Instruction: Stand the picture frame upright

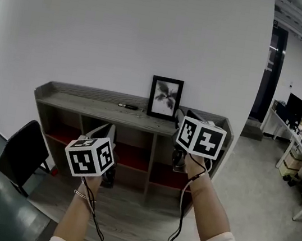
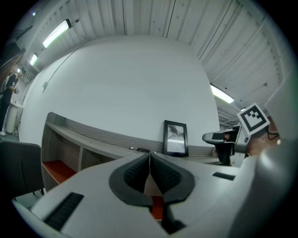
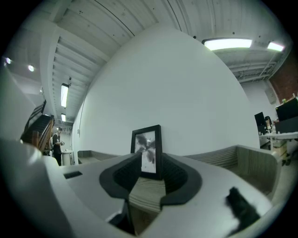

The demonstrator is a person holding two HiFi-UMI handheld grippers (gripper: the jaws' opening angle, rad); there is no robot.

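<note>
Two grippers are up before the shelf [image 1: 80,102]. The frame [image 1: 165,97] stands upright on the shelf top, against the white wall [image 1: 126,28]. Left gripper [image 2: 149,157]: jaws pressed together, nothing between them, held low in front of the shelf. Right gripper [image 3: 148,163]: jaws apart, gripping nothing; the frame shows through the gap, beyond the tips. A small dark item [image 1: 127,106] lies left of the frame.

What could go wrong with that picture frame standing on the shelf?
1. The picture frame stands upright on the shelf, and the right hand-held gripper, jaws apart, points straight at it; a nudge might topple it.
2. A small dark item lies left of the frame; the left hand-held gripper, jaws together, could sweep it off if it moves in.
</note>
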